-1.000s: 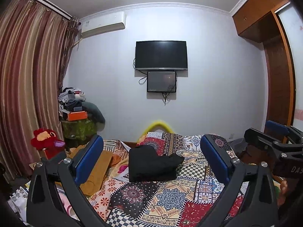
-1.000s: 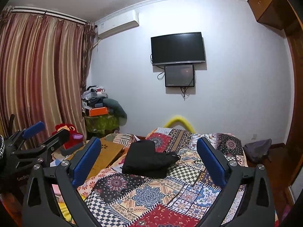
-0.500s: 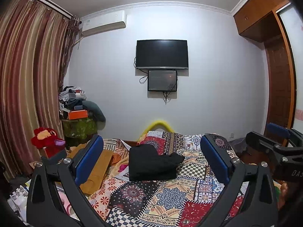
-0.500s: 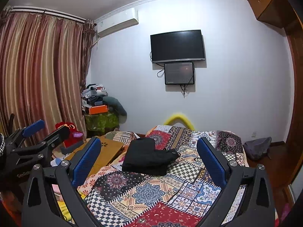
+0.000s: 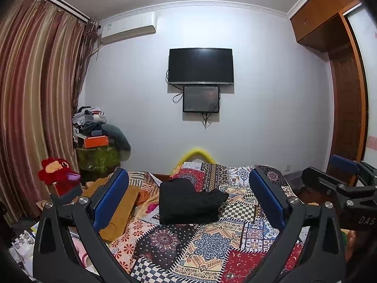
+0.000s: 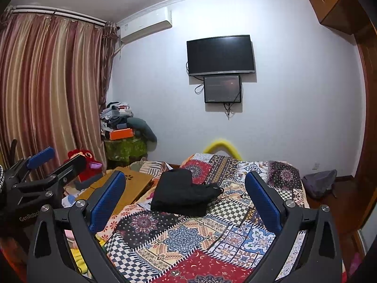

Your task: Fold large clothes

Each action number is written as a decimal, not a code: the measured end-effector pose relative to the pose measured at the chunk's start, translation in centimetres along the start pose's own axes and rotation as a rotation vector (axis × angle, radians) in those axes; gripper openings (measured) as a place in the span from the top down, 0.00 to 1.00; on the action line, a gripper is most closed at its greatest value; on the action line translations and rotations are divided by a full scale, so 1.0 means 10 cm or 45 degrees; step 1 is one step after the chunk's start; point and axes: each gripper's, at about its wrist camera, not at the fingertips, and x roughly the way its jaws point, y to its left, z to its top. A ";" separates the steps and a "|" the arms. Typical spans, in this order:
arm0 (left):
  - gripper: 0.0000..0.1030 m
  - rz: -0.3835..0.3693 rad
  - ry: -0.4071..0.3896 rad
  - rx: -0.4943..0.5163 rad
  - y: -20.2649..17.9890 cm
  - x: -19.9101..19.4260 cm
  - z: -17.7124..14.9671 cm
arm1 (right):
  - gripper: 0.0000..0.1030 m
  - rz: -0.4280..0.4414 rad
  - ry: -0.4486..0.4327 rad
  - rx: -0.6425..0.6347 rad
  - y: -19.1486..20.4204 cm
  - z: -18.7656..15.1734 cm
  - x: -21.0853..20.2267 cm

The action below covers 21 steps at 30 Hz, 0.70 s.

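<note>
both grippers [image 5: 188, 195] [image 6: 185, 195] rose slightly, jaws spread empty; black garment [image 5: 188, 200] on quilt [image 5: 207, 243].

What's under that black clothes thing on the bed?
The black garment lies folded on the patchwork quilt, so colourful quilt is under it. Whether anything else hides beneath cannot be seen, because the cloth covers that spot in both views.
</note>
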 end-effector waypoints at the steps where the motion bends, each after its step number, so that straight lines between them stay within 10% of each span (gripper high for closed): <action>1: 0.00 -0.002 0.001 -0.001 0.00 0.00 0.00 | 0.02 -0.001 0.001 0.001 0.00 -0.01 0.00; 21: 0.00 -0.064 0.058 -0.010 0.03 0.09 -0.04 | 0.02 -0.010 0.009 0.034 -0.07 -0.01 0.02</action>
